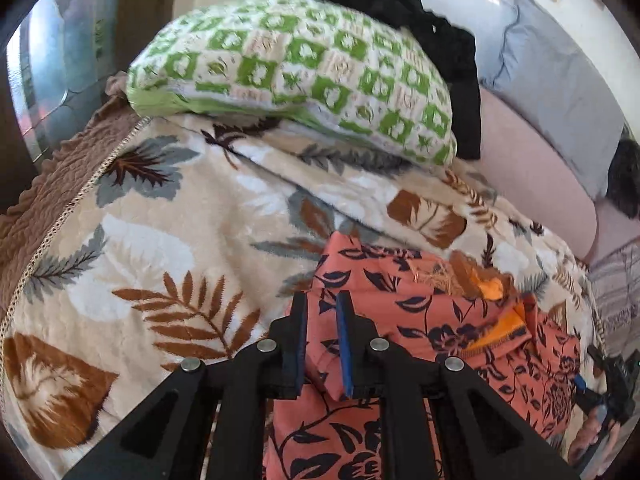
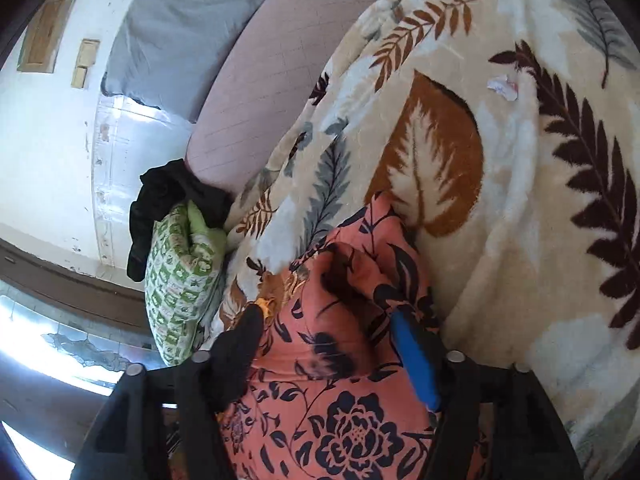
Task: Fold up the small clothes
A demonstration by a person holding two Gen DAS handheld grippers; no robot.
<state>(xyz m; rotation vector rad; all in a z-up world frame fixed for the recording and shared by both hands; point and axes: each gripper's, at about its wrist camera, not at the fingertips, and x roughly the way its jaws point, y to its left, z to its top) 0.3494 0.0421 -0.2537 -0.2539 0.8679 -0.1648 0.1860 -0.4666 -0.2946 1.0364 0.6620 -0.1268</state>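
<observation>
Both grippers on the coral floral-print cotton garment (image 1: 440,312), lower centre.
Your left gripper (image 1: 322,300) pinches a fold narrowly; your right gripper (image 2: 324,320) clamps bunched cloth, over the leaf-patterned fleece blanket (image 1: 160,240).

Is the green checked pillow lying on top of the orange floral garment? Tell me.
No, the green checked pillow lies apart, beyond the orange floral garment.

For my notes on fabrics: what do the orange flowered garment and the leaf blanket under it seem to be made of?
Orange flowered garment: probably thin woven cotton or rayon, matte; it creases sharply and bunches between the fingers. Leaf blanket: likely plush polyester fleece; fuzzy pile, soft sheen.
</observation>
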